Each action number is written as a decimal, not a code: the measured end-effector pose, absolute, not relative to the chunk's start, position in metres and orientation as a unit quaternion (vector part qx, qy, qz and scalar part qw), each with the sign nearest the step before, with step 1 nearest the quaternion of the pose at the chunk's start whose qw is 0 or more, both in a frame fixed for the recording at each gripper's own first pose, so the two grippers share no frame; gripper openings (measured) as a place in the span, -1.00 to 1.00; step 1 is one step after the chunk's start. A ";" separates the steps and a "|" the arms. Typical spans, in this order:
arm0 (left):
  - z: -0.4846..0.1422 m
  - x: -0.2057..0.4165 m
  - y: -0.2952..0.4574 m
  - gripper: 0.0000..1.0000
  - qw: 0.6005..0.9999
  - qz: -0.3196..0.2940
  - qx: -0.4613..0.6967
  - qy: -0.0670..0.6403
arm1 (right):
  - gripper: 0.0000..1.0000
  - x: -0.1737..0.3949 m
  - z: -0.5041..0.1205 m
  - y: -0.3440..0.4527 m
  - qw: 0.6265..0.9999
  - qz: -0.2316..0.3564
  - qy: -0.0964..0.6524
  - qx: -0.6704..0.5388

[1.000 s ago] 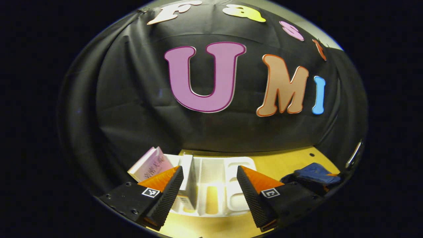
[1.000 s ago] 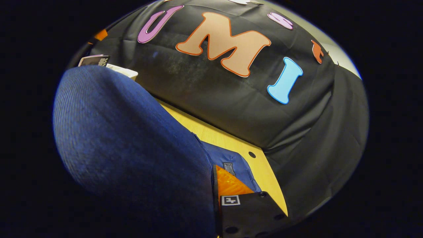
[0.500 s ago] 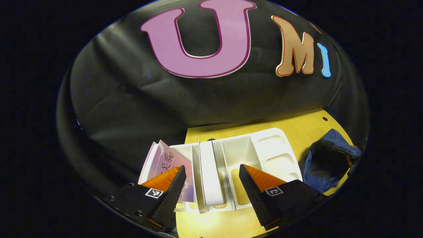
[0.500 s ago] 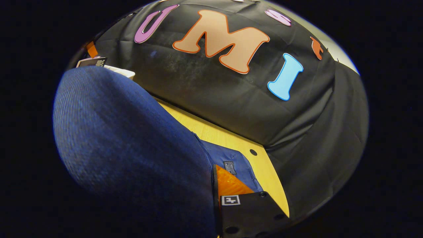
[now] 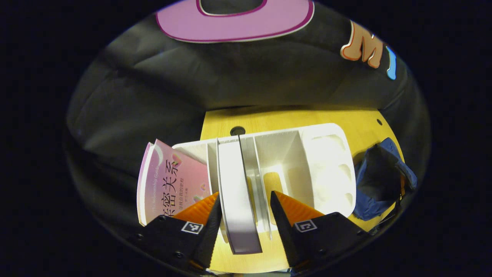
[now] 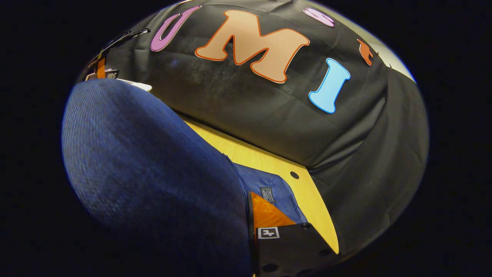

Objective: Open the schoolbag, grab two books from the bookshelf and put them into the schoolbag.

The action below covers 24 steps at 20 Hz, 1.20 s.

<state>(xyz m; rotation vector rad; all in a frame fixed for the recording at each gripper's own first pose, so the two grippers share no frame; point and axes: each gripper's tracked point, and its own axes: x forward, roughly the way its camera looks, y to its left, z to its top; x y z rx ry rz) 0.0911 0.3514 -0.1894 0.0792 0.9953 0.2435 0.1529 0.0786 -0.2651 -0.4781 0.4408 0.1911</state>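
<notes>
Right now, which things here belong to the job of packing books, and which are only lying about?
Belonging to the job:
- white book, upright in the bookshelf, between the open left gripper fingers
- pink book, leaning at the shelf's end
- blue schoolbag, its fabric against the right gripper

Only lying about:
- yellow table

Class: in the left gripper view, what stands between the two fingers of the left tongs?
The white book, upright in the white bookshelf, between the open left tongs.

The left gripper (image 5: pixel 244 215) dips closer over the white plastic bookshelf (image 5: pixel 326 154), its spread fingers now straddling the upright white book (image 5: pixel 236 196).
</notes>
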 end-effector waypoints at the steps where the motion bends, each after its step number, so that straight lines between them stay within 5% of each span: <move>1: -0.196 0.089 0.356 0.31 0.860 0.121 0.036 0.495 | -0.84 0.154 -0.265 0.079 0.943 0.094 0.216 -0.237; 5: -0.215 0.084 0.358 -0.19 0.825 0.111 0.026 0.553 | -0.84 0.154 -0.265 0.077 0.942 0.093 0.216 -0.239; 11: -0.232 0.081 0.355 -0.12 0.793 0.088 0.019 0.603 | -0.84 0.151 -0.264 0.078 0.940 0.092 0.216 -0.247; 24: -0.208 0.041 0.341 -0.25 0.746 0.148 -0.017 0.649 | -0.84 0.149 -0.264 0.077 0.939 0.095 0.215 -0.249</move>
